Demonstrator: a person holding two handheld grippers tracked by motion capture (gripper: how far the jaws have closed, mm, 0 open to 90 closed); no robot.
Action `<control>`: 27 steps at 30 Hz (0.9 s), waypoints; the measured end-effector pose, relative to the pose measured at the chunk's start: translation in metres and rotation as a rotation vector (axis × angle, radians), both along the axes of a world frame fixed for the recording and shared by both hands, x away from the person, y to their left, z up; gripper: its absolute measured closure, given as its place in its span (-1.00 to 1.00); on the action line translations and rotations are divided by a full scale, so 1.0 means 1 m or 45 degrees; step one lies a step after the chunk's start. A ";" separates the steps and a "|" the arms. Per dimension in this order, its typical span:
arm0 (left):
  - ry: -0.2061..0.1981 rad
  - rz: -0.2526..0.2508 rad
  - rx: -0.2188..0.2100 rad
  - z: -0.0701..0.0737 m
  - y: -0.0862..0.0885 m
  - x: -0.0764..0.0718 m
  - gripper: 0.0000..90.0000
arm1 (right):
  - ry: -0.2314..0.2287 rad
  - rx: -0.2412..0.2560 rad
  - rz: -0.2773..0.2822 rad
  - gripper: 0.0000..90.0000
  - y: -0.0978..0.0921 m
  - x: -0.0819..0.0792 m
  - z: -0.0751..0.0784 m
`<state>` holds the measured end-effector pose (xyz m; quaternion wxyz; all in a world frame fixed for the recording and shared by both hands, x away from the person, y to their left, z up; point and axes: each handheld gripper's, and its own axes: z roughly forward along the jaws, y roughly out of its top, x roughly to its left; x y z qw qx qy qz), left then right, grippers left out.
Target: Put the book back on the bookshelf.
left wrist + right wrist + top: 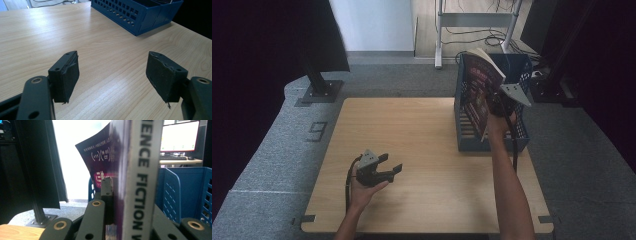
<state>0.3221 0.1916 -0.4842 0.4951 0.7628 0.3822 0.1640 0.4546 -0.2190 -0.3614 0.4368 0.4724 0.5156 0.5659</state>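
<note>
1. The right hand-held gripper (496,104) pinches a dark purple paperback book (478,90) by its spine, upright and tilted above the blue slotted plastic file rack (518,139) at the far right of the light wooden desk (422,145).
2. The left hand-held gripper (388,165) hovers spread and empty near the desk's front.
3. Judging by this, the book is being filed; next it needs lowering straight into a slot.

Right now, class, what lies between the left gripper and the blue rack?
Nothing: in the high view, bare wooden table separates the open left gripper from the blue rack. The left gripper view shows likewise.
</note>
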 end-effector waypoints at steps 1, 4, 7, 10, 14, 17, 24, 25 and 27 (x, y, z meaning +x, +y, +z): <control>0.000 0.002 -0.001 0.000 0.000 0.000 -0.40 | 0.003 -0.004 -0.004 0.82 0.000 0.001 -0.001; -0.002 0.006 -0.004 0.000 0.001 0.000 -0.40 | 0.000 -0.012 -0.020 0.82 -0.001 0.006 -0.004; 0.000 0.003 -0.010 0.001 0.002 0.000 -0.40 | 0.005 -0.014 -0.031 0.82 -0.001 0.011 -0.007; 0.003 -0.001 -0.014 0.001 0.002 0.000 -0.41 | 0.007 -0.009 -0.037 0.82 -0.001 0.015 -0.010; 0.004 0.001 -0.010 0.000 0.002 0.000 -0.40 | 0.012 -0.020 -0.051 0.82 0.001 0.020 -0.009; 0.006 0.005 -0.013 0.000 0.002 0.001 -0.40 | 0.008 -0.033 -0.054 0.82 0.003 0.023 -0.006; 0.008 0.004 -0.011 0.000 0.002 0.000 -0.41 | -0.005 -0.030 -0.041 0.82 0.007 0.030 -0.009; 0.008 0.004 -0.011 0.000 0.002 0.000 -0.40 | 0.000 -0.031 -0.037 0.82 0.008 0.032 -0.011; 0.008 0.005 -0.013 0.000 0.002 0.000 -0.40 | 0.009 -0.037 -0.037 0.82 0.009 0.034 -0.013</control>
